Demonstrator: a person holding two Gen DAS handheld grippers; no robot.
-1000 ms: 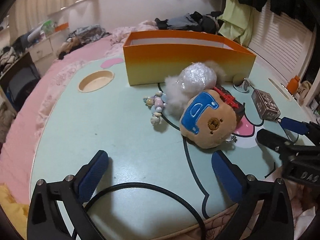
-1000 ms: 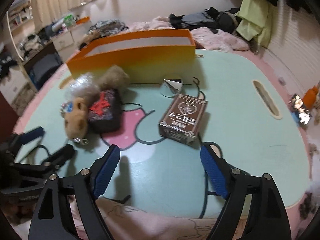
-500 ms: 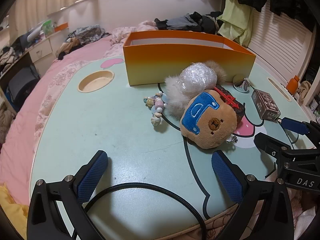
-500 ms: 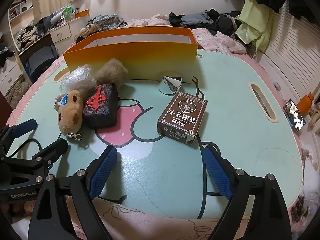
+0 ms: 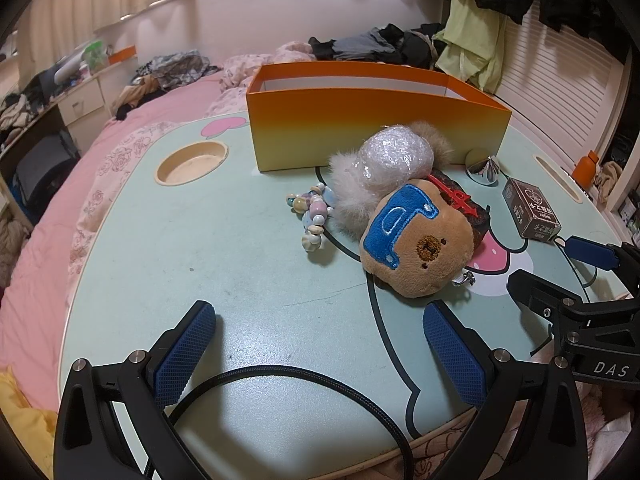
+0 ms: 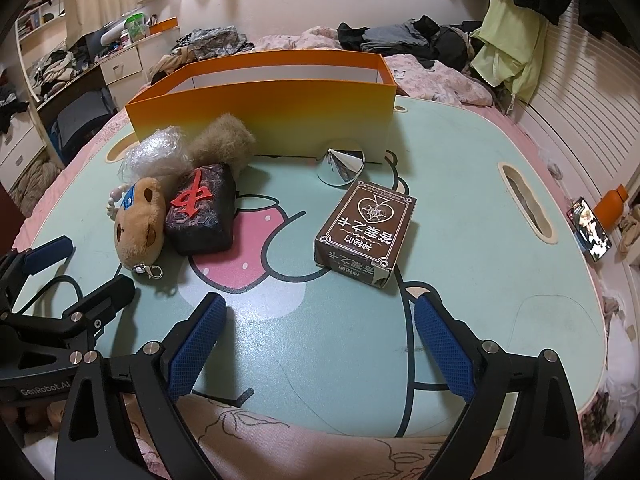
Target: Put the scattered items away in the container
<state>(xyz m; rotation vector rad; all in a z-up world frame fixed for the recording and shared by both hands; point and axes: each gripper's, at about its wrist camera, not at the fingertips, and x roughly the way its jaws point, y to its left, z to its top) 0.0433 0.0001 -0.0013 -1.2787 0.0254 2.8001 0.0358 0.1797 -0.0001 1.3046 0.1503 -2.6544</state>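
An open orange box (image 5: 376,128) (image 6: 264,112) stands at the back of the mint table. In front of it lie a brown bear plush (image 5: 416,244) (image 6: 138,220), a plastic-wrapped ball on fur (image 5: 396,156) (image 6: 156,154), a bead string (image 5: 314,216), a dark mahjong-tile block (image 6: 202,208), a silver cone (image 6: 342,164) (image 5: 484,168) and a brown card box (image 6: 366,232) (image 5: 532,210). My left gripper (image 5: 320,344) is open and empty, short of the plush. My right gripper (image 6: 320,340) is open and empty, short of the card box.
A round cup recess (image 5: 190,162) sits at the table's left, a slot handle (image 6: 526,204) at its right. A phone (image 6: 592,232) and orange bottle (image 6: 614,206) lie beyond the right edge. A cable (image 5: 280,376) loops by the left gripper. Bedding and clothes surround the table.
Both grippers stayed open. The right wrist view steadied and shifted slightly, bringing the card box closer to centre. The items have not moved.
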